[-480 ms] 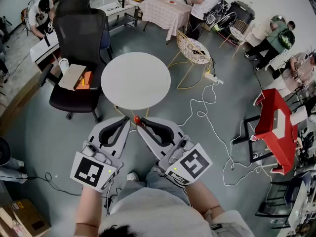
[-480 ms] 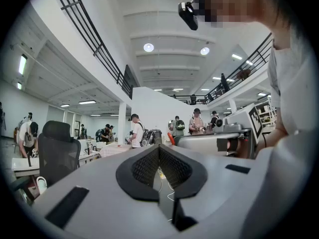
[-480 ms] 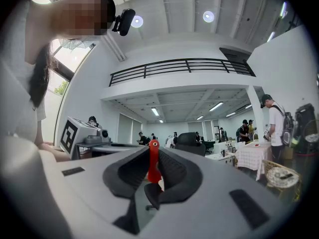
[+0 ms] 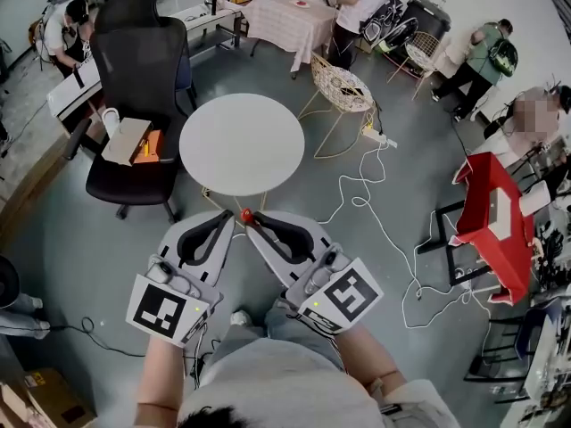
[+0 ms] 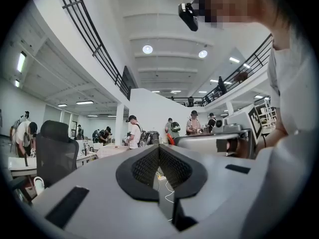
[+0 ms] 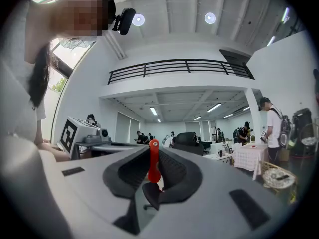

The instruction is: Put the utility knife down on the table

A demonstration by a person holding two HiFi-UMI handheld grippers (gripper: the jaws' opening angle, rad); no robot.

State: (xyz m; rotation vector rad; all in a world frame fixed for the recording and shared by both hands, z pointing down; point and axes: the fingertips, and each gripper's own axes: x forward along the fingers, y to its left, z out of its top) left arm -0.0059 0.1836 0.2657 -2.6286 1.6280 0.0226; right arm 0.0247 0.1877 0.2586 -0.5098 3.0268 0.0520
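Red utility knife (image 6: 153, 161) is pinched between the jaws of the right gripper (image 4: 256, 224) and held in the air, short of the round white table (image 4: 241, 144). Left gripper (image 4: 228, 223) jaws are pressed together, with nothing between. Carry step is judged in hand; next, knife is to be brought over the tabletop, lowered, then released

utility knife (image 6: 153, 164) mostly inside right tool (image 4: 253, 223)

One left gripper (image 4: 228, 218), one right gripper (image 4: 253, 223), one utility knife (image 4: 247, 214), one round table (image 4: 241, 145), one office chair (image 4: 138, 61), one wire chair (image 4: 343, 86).
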